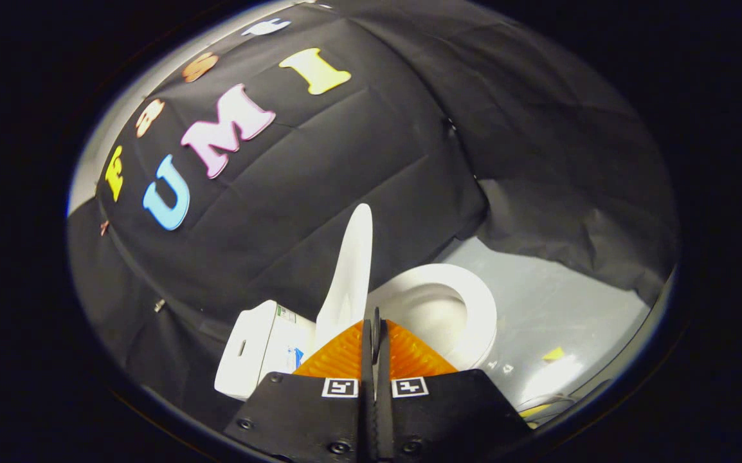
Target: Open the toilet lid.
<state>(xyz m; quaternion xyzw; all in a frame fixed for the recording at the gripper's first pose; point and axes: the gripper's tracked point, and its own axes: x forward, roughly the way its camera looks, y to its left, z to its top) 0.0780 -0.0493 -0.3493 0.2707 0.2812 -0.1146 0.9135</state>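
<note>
Gripper: the gripper (376, 321) has its two orange ribbed fingers (345, 354) pressed flat together, clenched with nothing between them; just a thin dark seam runs where they meet.

Toilet lid: the toilet lid (350, 273) stands raised, seen nearly edge-on as a tall white blade, tilted a little. It rises just beyond the fingertips, its lower part right behind the tips and slightly to their left. From here I cannot tell whether the tips touch it.

Seat: the white seat ring (474, 308) lies down flat on the bowl, on the right of the lid and beyond the fingers' right side. Its near part is hidden behind the orange fingers.

Bowl: the inside of the bowl (432, 315) shows as a shaded hollow within the ring, right beside the lid's foot.

Tank: the white tank (262, 347) sits on the far side of the lid from the seat, to the left of the fingers, with a small dark slot on its face and a label I cannot read.

Floor: pale grey floor (557, 302) spreads out past the seat, away from the lid, with a small yellow scrap (553, 354) lying on it well apart from the toilet.

Wall: black cloth (345, 167) hangs behind the lid and tank and drapes down to the floor beyond the seat.
</note>
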